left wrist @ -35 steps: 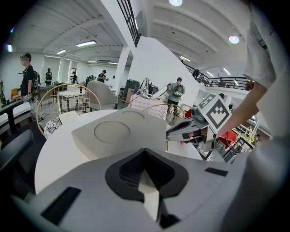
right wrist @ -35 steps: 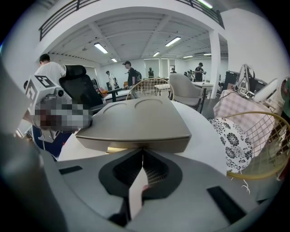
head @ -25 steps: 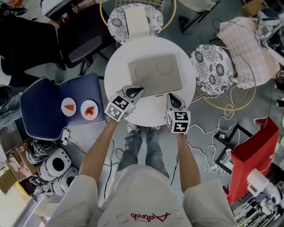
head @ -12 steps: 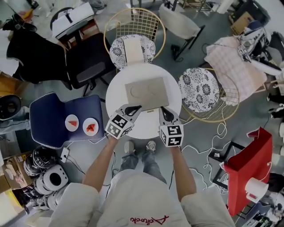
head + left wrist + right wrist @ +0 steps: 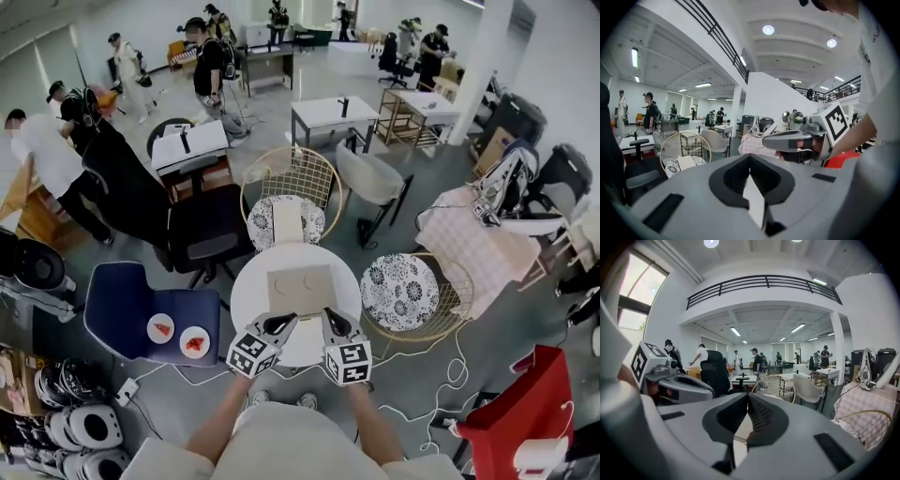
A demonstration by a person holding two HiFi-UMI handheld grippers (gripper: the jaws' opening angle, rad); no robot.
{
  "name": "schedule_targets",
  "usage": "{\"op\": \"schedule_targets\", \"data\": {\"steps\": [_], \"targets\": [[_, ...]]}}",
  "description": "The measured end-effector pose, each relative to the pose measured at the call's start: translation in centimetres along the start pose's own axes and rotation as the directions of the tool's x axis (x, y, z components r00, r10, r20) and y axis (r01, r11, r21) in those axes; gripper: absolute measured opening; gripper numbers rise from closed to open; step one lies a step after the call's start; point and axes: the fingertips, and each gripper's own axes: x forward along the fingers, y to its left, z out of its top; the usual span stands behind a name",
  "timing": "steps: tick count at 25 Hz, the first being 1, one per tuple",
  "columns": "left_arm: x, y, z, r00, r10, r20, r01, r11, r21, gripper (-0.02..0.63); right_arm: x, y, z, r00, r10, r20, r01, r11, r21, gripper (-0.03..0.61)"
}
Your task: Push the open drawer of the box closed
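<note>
A flat beige box [image 5: 300, 287] lies on a small round white table [image 5: 247, 292] in the head view. Its near edge faces me, and the drawer front is too small to make out. My left gripper [image 5: 286, 321] sits at the box's near left corner, jaws together. Level with it, my right gripper [image 5: 328, 317] is at the near right part of that edge, also shut. The left gripper view shows closed jaws [image 5: 750, 157] with the right gripper [image 5: 801, 138] beside them. In the right gripper view the jaws [image 5: 748, 397] meet, empty, over a pale surface.
A gold wire chair with a patterned cushion [image 5: 286, 220] stands behind the table, a similar one [image 5: 401, 291] to its right. A blue chair [image 5: 122, 309] holding two plates is at left, a black office chair [image 5: 211, 234] beyond it. Cables cross the floor; several people stand far back.
The head view has lifted from looking straight down to taking in the room, so the table looks smaller. Both grippers stay shut at the box's near edge, now closer together.
</note>
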Motion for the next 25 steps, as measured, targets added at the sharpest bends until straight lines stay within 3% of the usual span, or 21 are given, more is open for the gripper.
{"op": "schedule_targets", "data": {"steps": [10, 25], "targets": [[-3.8, -5.8, -0.7, 1.0, -0.025, 0.01, 0.025, 0.999, 0.04, 0.012, -4.6, 4.1, 0.6, 0.999, 0.019, 0.035, -0.017, 0.999, -0.04, 0.015], [-17.8, -12.2, -3.9, 0.997, -0.023, 0.076, 0.018, 0.998, 0.065, 0.011, -14.7, 17.5, -2.9, 0.998, -0.012, 0.054, 0.014, 0.999, -0.045, 0.015]]}}
